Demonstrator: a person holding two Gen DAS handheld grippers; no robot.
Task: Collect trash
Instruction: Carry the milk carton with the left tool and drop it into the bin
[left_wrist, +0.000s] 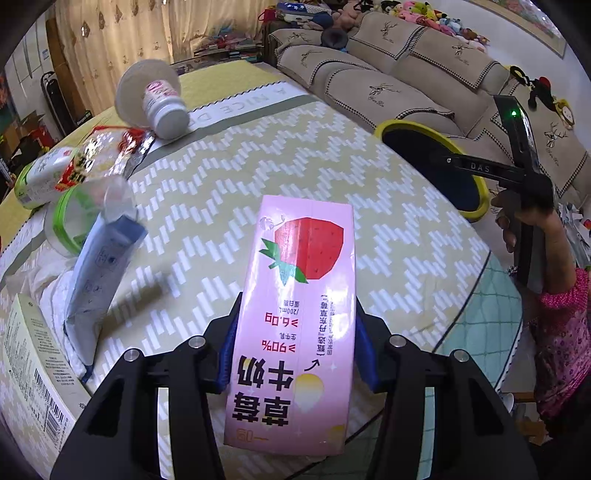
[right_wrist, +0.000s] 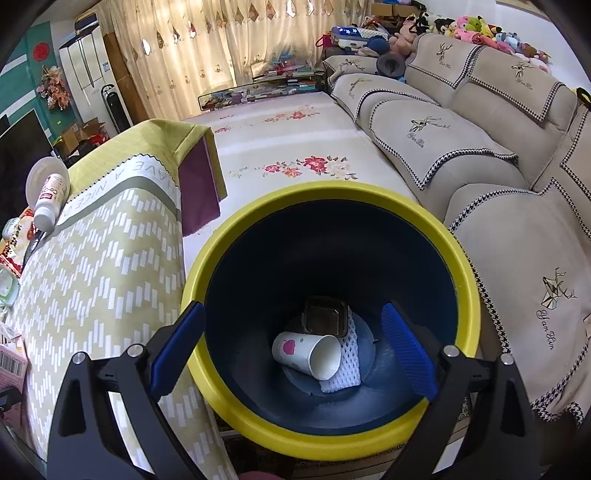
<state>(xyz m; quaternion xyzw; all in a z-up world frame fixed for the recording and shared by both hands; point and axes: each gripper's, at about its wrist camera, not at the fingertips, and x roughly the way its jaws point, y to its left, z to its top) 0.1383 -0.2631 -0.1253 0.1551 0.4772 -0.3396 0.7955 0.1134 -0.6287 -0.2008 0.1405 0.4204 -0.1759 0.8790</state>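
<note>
Here, at the bottom centre of the left wrist view, the left gripper (left_wrist: 295, 354) pinches a pink strawberry milk carton (left_wrist: 297, 314), its blue pads pressed on the carton's two long sides. The carton's long axis runs straight up the frame, away from the jaws, over the patterned tablecloth (left_wrist: 388, 221). Beyond it, at the upper right, sits the yellow-rimmed bin (left_wrist: 424, 127); the carry likely has to go that way. In the right wrist view the right gripper (right_wrist: 291, 350) hangs spread and empty over that bin, where a paper cup (right_wrist: 306, 354) lies. More trash, among it a white bottle (left_wrist: 166, 107), waits at the left view's upper left.
</note>
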